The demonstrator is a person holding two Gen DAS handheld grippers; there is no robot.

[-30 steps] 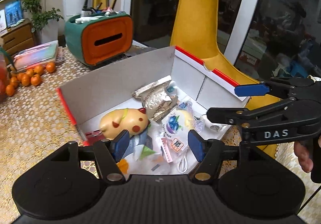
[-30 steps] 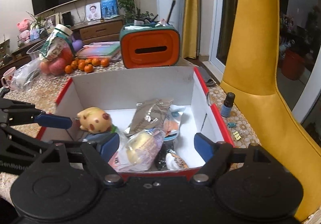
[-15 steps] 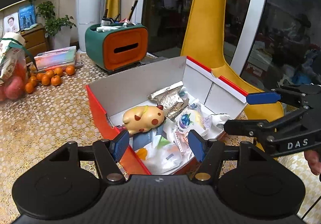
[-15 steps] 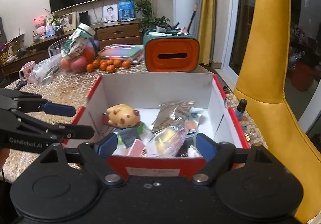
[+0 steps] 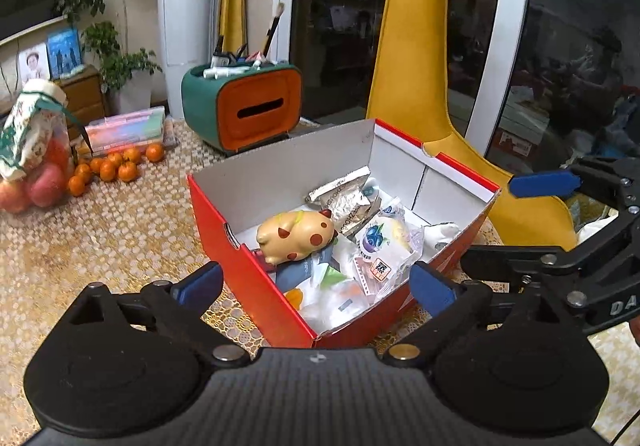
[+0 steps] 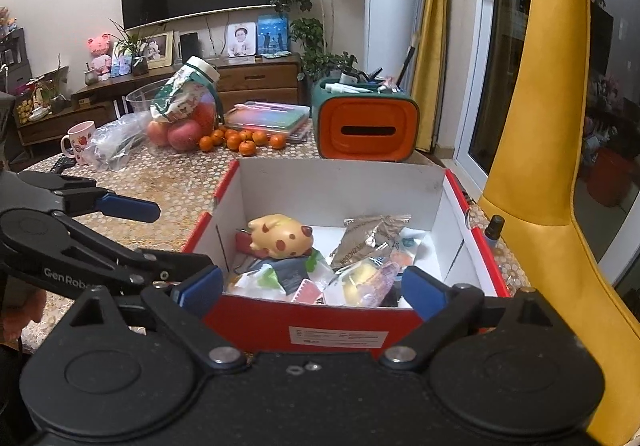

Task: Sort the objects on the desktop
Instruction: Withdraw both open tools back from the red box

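Now both claws, left claw (image 5: pixel 316 282) and right claw (image 6: pixel 314 288), opening, empty, near red box (image 5: pixel 248 278).

In front of me a red cardboard box (image 6: pixel 336 326) sits on the lace-covered table (image 5: pixel 100 238) — a spotted yellow pig toy (image 6: pixel 280 236) lies inside, left of a crinkled silver foil packet (image 6: pixel 370 240). Behind the box stands an orange-fronted green organizer (image 6: pixel 366 128), small oranges (image 6: pixel 242 138) to its left.

- "GenRobo…", cut off, in pale letters on the left tool (image 6: pixel 120 246).
- "DA…", cut off, on the right tool (image 5: pixel 516 222).
- White label on the red box (image 6: pixel 340 336): print too small to read.
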